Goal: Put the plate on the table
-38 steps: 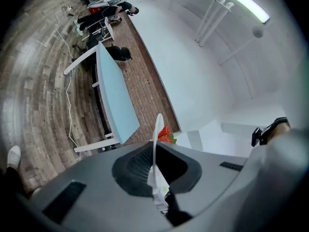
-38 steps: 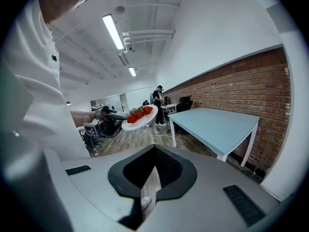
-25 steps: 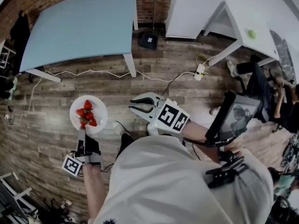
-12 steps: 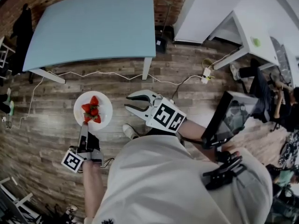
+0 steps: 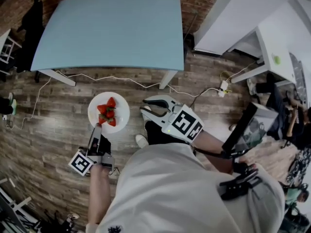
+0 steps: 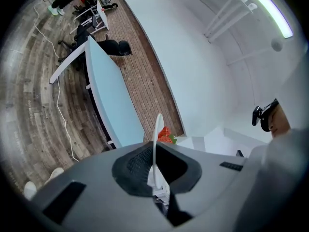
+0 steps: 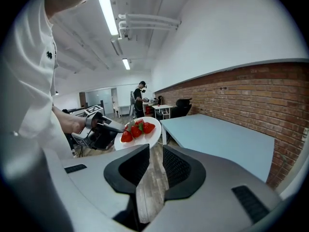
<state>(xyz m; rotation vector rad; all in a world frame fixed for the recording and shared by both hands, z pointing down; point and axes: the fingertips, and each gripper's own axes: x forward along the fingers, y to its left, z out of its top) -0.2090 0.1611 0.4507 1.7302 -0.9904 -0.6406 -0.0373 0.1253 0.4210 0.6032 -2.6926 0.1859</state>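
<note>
- You stand in a room with a brick wall, on a dark wood-plank floor. You face a large pale blue rectangular table whose top looks bare.
- Your left gripper has its jaws pressed together on the near rim of a round white plate. The left gripper view shows the plate edge-on between the pads.
- The plate carries a small heap of red strawberries. It hangs in the air above the floor, near the table's front edge but not over the tabletop.
- Your right gripper floats just beside the plate, jaws apart, nothing between them.
- The grip takes only the thin rim, so the loaded plate juts out unsupported. A jolt or tilt could likely pivot it in the pads and send the strawberries rolling off.
- A thin white cable runs across the floor between you and the table; a foot could catch it.
- Carried too low, the plate's far rim may knock the table edge.
</note>
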